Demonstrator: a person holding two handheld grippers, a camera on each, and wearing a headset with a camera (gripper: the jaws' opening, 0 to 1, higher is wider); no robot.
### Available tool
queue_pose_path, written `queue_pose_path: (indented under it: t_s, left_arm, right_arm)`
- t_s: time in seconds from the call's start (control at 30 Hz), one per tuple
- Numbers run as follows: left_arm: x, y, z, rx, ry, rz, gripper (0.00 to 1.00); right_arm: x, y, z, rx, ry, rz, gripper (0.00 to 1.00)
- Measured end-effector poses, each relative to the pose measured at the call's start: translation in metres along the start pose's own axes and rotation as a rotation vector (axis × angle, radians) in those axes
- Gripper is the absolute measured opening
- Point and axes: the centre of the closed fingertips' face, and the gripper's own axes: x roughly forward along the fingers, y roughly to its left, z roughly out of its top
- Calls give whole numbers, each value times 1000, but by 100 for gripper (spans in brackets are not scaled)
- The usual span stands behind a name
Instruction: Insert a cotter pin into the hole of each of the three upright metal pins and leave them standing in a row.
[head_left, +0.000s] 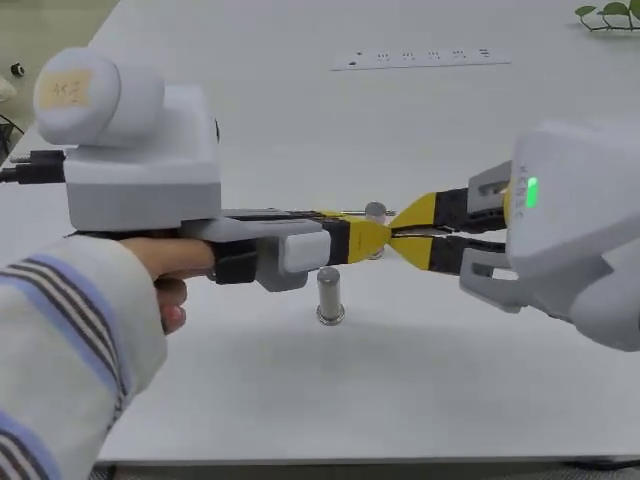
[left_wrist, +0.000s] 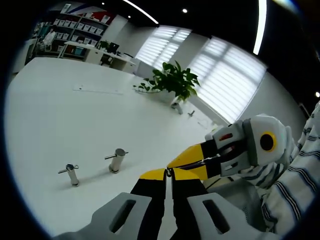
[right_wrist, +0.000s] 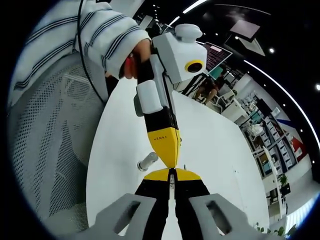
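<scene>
My left gripper (head_left: 378, 237) and right gripper (head_left: 402, 236) meet tip to tip above the white table (head_left: 300, 120). Both sets of jaws are closed, and a small cotter pin (left_wrist: 169, 172) looks pinched where they touch. The meeting point is also seen from the right gripper (right_wrist: 172, 176), with the left gripper (right_wrist: 169, 161) facing it. A bare upright metal pin (head_left: 330, 297) stands just in front of the tips; it appears again as the bare metal pin (right_wrist: 148, 161). Two upright pins carrying cotter pins (left_wrist: 72, 174) (left_wrist: 117, 160) stand in a row. One far pin (head_left: 375, 212) peeks over the jaws.
A white power strip (head_left: 420, 58) lies at the far side of the table. A potted plant (left_wrist: 172, 82) stands beyond the pins. The table's front edge (head_left: 350, 458) runs close below the hands. A mesh chair (right_wrist: 45, 150) sits beside the table.
</scene>
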Motion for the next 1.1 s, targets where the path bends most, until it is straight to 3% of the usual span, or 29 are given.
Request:
queue_pose_path:
  t_s: [0.27,0.37,0.43,0.5,0.6,0.67,0.83,0.9,1.1]
  left_arm:
    - [-3,0,-3,49,34,0,0]
    - [-3,0,-4,119,49,9,0]
    - [-2,1,-6,120,69,18,0]
    - [-2,4,-9,165,87,32,0]
    - [-2,7,-13,181,101,36,0]
    - [-3,8,-13,193,101,39,0]
    - [-5,6,-15,383,110,20,0]
    - [-5,0,-15,429,102,-2,0]
    - [-7,-11,-19,559,103,-49,0]
  right_arm:
    - [-1,5,5,-12,-4,3,0]
    - [-1,5,4,-1,-8,10,0]
    - [0,6,3,9,-11,16,0]
    - [2,8,0,25,-6,30,0]
    - [3,10,-9,92,2,49,13]
    - [2,10,-14,115,11,58,13]
    - [2,22,-21,313,-28,146,12]
    - [3,21,-23,373,-49,146,13]
    - [2,22,-21,450,-86,170,12]
